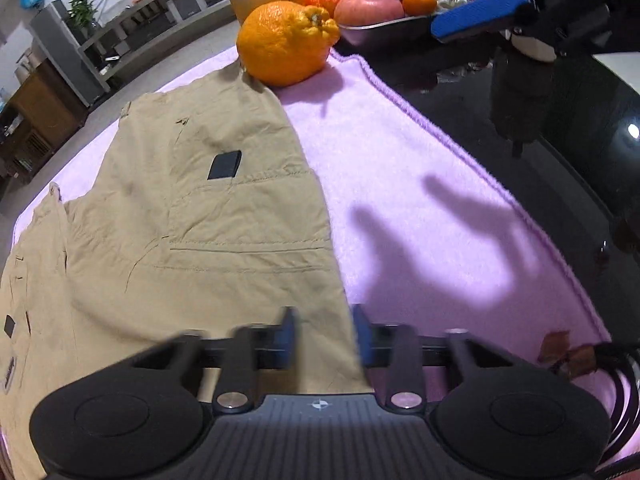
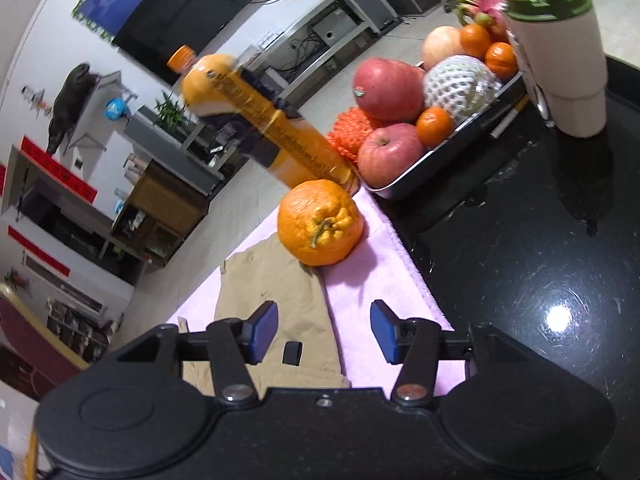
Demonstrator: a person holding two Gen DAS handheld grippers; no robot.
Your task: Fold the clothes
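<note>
Left tongs [image 1: 323, 336] apart, straddling the near hem corner of the khaki trousers [image 1: 208, 216] spread on the pink towel [image 1: 420, 168]; right tongs [image 2: 324, 330] also apart, above the far end. Thin, limp cotton, light, likely to crease: I'd grip a hem or waistband edge, not mid-panel. Orange [image 1: 286, 42] at 12 o'clock pins the cloth; only the right view shows the cup [image 2: 560, 56] at 2 o'clock on the tabletop [image 2: 520, 260].

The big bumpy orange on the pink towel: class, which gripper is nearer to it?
Right. The right gripper hangs over the khaki shorts just short of the orange; the left gripper sits at the shorts' near end.
</note>
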